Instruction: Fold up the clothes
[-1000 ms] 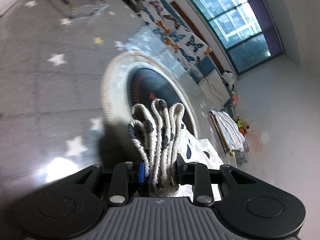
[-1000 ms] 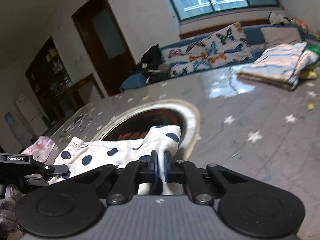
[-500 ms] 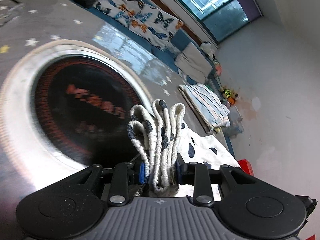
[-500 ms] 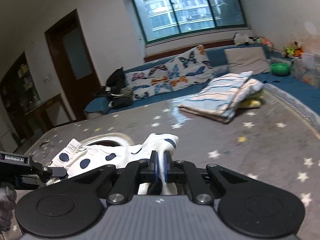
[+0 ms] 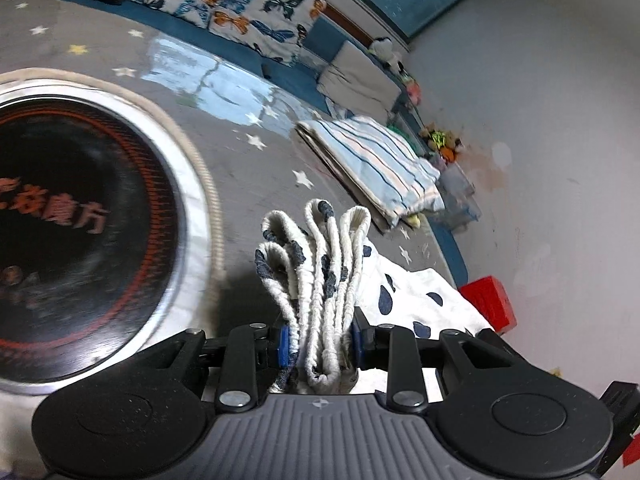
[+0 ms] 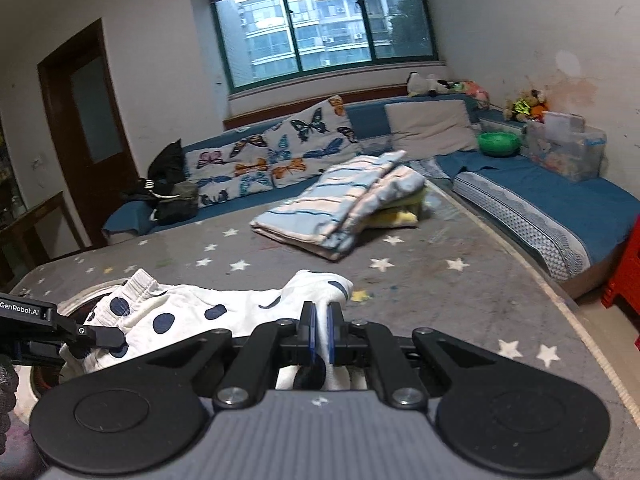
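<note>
Left gripper: clenched on the bunched, ribbed waistband of the polka-dot garment, several folds stacked upright between the blue pads.
Right gripper: clamped tight on a thin corner of the same white, navy-spotted cloth, pads nearly meeting.
Polka-dot garment: slung between the two grippers just above the table, sagging in the middle (waistband end at the left, far corner at the right).
Table: grey cover printed with white and yellow stars, spreading away under both grippers.
Round inset: dark disc with orange lettering inside a pale ring, set into the table beside the left gripper, partly covered by the garment in the right wrist view.
Striped blanket: folded, lying on the far part of the table, well apart from the garment, with something yellow tucked beneath.
Red stool: beyond the table edge, near the wall.
Butterfly cushions: leaning on the blue bench against the back wall.
Green bowl: on the bench, in the corner.
Window: farthest back, apartment block outside.
</note>
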A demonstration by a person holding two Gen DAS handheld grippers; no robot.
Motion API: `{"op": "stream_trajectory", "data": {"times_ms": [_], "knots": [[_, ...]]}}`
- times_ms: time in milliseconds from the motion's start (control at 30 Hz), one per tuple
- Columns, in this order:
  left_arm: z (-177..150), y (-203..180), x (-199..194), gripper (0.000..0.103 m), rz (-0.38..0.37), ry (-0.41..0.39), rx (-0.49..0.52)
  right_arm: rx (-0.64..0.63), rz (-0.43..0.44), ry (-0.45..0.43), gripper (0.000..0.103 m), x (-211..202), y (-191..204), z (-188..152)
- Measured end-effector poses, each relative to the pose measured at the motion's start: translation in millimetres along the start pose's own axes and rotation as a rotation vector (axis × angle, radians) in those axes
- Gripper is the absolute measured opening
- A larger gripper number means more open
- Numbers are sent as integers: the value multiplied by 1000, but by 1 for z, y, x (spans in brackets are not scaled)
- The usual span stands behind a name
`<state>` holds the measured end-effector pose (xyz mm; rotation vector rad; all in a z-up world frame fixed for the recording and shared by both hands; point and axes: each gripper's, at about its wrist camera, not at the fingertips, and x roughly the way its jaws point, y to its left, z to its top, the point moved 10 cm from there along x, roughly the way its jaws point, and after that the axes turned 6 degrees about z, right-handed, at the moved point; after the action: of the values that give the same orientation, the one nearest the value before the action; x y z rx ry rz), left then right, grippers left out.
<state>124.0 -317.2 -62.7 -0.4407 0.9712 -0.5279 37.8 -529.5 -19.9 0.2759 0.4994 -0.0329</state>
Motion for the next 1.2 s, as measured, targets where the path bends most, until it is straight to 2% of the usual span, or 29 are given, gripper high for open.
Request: {"op": "stream_trajectory", "data": {"times_ms": [300, 400, 500, 700, 767, 833, 867, 900, 933, 1067, 1133, 1200], "knots": [[-8, -2, 19, 32, 41, 30, 42, 24, -32, 44, 5, 10, -22, -23], [-9, 5, 19, 37, 59, 37, 34, 25, -27, 66, 8, 10, -23, -30], [-5, 9, 16, 41, 65, 28, 28, 17, -25, 76, 14, 10, -23, -32], [8, 6, 2, 55, 66, -13, 22, -9, -37, 52, 17, 10, -19, -19], [14, 4, -3, 56, 67, -41, 21, -11, -38, 42, 17, 13, -18, -12], [23, -1, -9, 51, 68, -92, 38, -12, -30, 50, 17, 20, -15, -10], [27, -6, -12, 44, 55, -116, 50, -13, -27, 54, 19, 24, -14, -9], [29, -11, -12, 30, 33, -124, 54, -18, -24, 64, 21, 28, -12, -9], [32, -17, -12, 25, 8, -126, 54, -22, -22, 73, 25, 33, -10, -9], [35, -39, -1, 20, -110, -94, 56, -45, -15, 112, 25, 52, -1, -11], [33, -46, 10, 20, -143, -59, 56, -55, -11, 126, 25, 60, 3, -12], [31, -47, 23, 19, -134, -31, 47, -61, -6, 136, 25, 66, 7, -13]]}}
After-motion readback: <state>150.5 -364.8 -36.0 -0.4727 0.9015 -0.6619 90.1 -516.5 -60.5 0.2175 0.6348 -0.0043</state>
